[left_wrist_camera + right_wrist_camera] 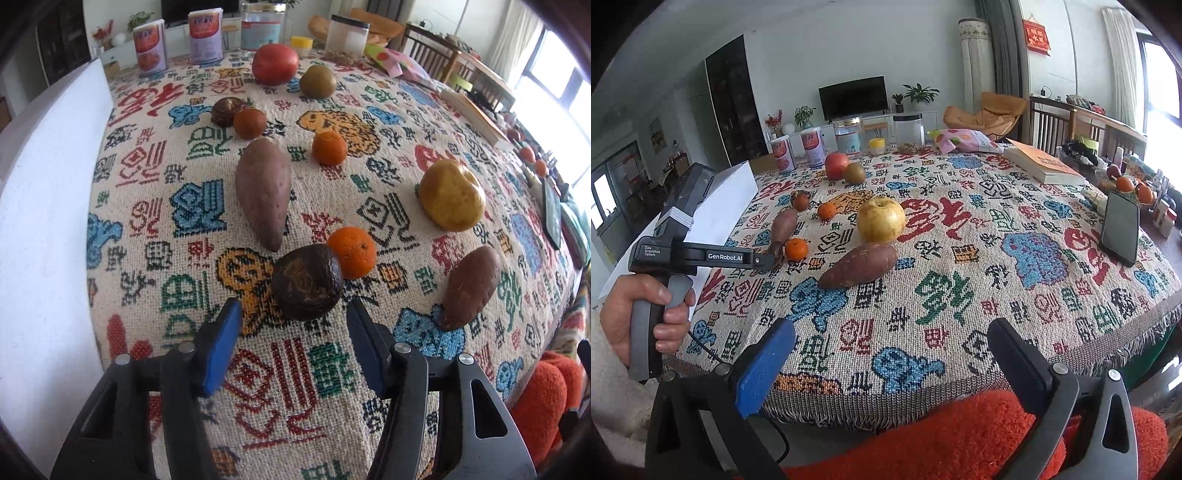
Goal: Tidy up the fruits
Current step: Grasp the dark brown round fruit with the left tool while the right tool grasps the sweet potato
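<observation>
My left gripper [293,314] is open just in front of a dark brown round fruit [307,282], its jaws either side and short of it. An orange [352,252] touches that fruit from behind. A long sweet potato [263,192], a second orange [329,147], a yellow apple [451,194] and a smaller sweet potato [471,288] lie around. Farther back are a red apple [275,63] and a green-brown pear [317,81]. My right gripper [890,354] is open and empty over the near table edge, short of the sweet potato [858,266] and yellow apple [881,220].
A white box [48,206] stands along the table's left side. Cans [149,48] and jars [263,26] line the far edge. A book [1043,166] and a phone [1120,229] lie on the right. An orange cushion [942,443] sits below the near edge.
</observation>
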Available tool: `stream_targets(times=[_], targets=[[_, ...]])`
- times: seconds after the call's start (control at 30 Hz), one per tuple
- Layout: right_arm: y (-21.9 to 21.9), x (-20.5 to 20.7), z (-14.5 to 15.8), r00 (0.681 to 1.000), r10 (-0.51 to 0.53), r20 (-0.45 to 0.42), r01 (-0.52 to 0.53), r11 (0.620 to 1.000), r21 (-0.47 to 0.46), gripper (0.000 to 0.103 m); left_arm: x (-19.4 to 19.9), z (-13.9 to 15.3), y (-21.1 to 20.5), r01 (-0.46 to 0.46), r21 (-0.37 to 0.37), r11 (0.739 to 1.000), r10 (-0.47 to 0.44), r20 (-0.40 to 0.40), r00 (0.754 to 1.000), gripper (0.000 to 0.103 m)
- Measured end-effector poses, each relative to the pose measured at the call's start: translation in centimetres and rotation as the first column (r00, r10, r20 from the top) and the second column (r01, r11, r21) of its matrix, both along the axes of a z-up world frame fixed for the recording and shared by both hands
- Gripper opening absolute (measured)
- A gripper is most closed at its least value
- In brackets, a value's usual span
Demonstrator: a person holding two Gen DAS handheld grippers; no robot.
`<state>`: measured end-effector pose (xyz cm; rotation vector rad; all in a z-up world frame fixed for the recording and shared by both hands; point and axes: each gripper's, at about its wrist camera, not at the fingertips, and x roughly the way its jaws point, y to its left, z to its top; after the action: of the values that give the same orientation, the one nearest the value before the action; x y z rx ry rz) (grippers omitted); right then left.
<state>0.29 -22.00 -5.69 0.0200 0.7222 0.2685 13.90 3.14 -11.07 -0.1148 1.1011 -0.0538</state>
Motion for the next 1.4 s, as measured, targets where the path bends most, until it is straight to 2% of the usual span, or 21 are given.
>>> stream_targets(times=[0.07, 0.13, 0.17, 0.27, 0.37, 0.47, 0.57, 0.6, 0.67, 0.7, 0.73, 0.87, 0.97, 1.03, 1.07, 1.13, 1.2, 1.23, 1.27, 1.4], targets=[[-0.1, 0.0, 0.0, 1.000, -0.002, -0.001, 0.002, 1.000, 0.004, 0.103, 0.3, -0.1, -0.4, 0.002, 0.034, 0.999, -0.003, 0.036, 0.999, 0.058], [-0.3, 0.0, 0.0, 1.000, -0.003, -0.002, 0.003, 1.000, 0.008, 0.103, 0.6, -0.1, -0.7, 0.027, 0.031, 0.999, -0.029, 0.049, 0.998, 0.043], [-0.3, 0.0, -0.1, 1.000, -0.003, -0.004, 0.003, 1.000, 0.011, 0.103, 0.6, 0.0, -0.7, 0.031, 0.028, 0.999, -0.033, 0.059, 0.998, 0.039], [-0.5, 0.2, -0.2, 1.000, -0.003, -0.017, 0.004, 1.000, 0.027, 0.103, 0.1, 0.2, -0.5, 0.035, 0.001, 0.999, -0.035, 0.061, 0.998, 0.038], [-1.1, 0.8, -0.5, 0.998, -0.003, -0.063, 0.008, 0.997, 0.075, 0.103, -1.7, 1.1, 0.2, 0.016, -0.066, 0.998, -0.012, 0.067, 0.998, 0.038], [-1.6, 2.3, -0.6, 0.991, 0.013, -0.131, 0.005, 0.990, 0.138, 0.103, -3.9, 3.1, 0.9, 0.014, -0.129, 0.992, -0.001, 0.098, 0.995, 0.038], [-0.2, 5.2, 0.5, 0.982, 0.085, -0.168, -0.056, 0.984, 0.172, 0.103, -6.0, 5.8, 1.3, 0.028, -0.166, 0.986, -0.002, 0.155, 0.988, 0.038], [0.9, 6.5, 1.2, 0.978, 0.119, -0.172, -0.090, 0.981, 0.171, 0.101, -6.6, 6.7, 1.7, 0.025, -0.185, 0.982, 0.007, 0.171, 0.985, 0.038], [3.9, 9.1, 2.5, 0.965, 0.200, -0.169, -0.176, 0.973, 0.150, 0.087, -7.7, 8.0, 2.5, 0.012, -0.216, 0.976, 0.030, 0.191, 0.981, 0.038], [5.5, 10.5, 2.9, 0.956, 0.232, -0.177, -0.210, 0.968, 0.136, 0.076, -8.1, 8.5, 2.9, 0.003, -0.224, 0.974, 0.042, 0.199, 0.979, 0.038], [7.1, 11.9, 2.9, 0.948, 0.255, -0.191, -0.235, 0.964, 0.122, 0.071, -8.4, 8.9, 3.3, -0.005, -0.231, 0.973, 0.054, 0.203, 0.978, 0.038], [13.6, 18.0, 0.8, 0.880, 0.340, -0.331, -0.294, 0.939, 0.181, 0.068, -9.6, 10.1, 4.9, -0.035, -0.245, 0.969, 0.091, 0.218, 0.972, 0.038], [16.0, 21.7, -1.1, 0.845, 0.330, -0.421, -0.241, 0.937, 0.252, 0.064, -10.4, 10.7, 6.0, -0.056, -0.238, 0.970, 0.112, 0.229, 0.967, 0.038], [17.3, 23.9, -2.6, 0.799, 0.340, -0.496, -0.198, 0.928, 0.316, 0.061, -10.6, 10.8, 6.5, -0.066, -0.236, 0.969, 0.123, 0.234, 0.964, 0.038], [18.2, 24.7, -3.3, 0.786, 0.337, -0.518, -0.188, 0.929, 0.319, 0.061, -10.7, 10.9, 6.9, -0.072, -0.239, 0.968, 0.130, 0.235, 0.963, 0.038], [20.3, 25.6, -4.3, 0.778, 0.316, -0.542, -0.211, 0.946, 0.248, 0.061, -10.7, 11.1, 7.5, -0.087, -0.248, 0.965, 0.148, 0.236, 0.961, 0.038], [22.2, 26.0, -5.2, 0.785, 0.288, -0.549, -0.237, 0.958, 0.163, 0.059, -10.8, 11.4, 8.3, -0.105, -0.260, 0.960, 0.168, 0.234, 0.958, 0.038], [22.9, 26.1, -5.7, 0.784, 0.275, -0.557, -0.245, 0.961, 0.129, 0.045, -11.1, 11.6, 8.8, -0.114, -0.271, 0.956, 0.180, 0.233, 0.955, 0.038], [23.1, 26.3, -6.1, 0.787, 0.255, -0.561, -0.237, 0.966, 0.106, 0.040, -11.3, 12.0, 9.6, -0.126, -0.283, 0.951, 0.196, 0.233, 0.953, 0.038], [21.4, 25.4, -5.2, 0.799, 0.266, -0.539, -0.192, 0.963, 0.189, 0.040, -13.2, 13.7, 13.1, -0.208, -0.284, 0.936, 0.281, 0.249, 0.927, 0.038]])
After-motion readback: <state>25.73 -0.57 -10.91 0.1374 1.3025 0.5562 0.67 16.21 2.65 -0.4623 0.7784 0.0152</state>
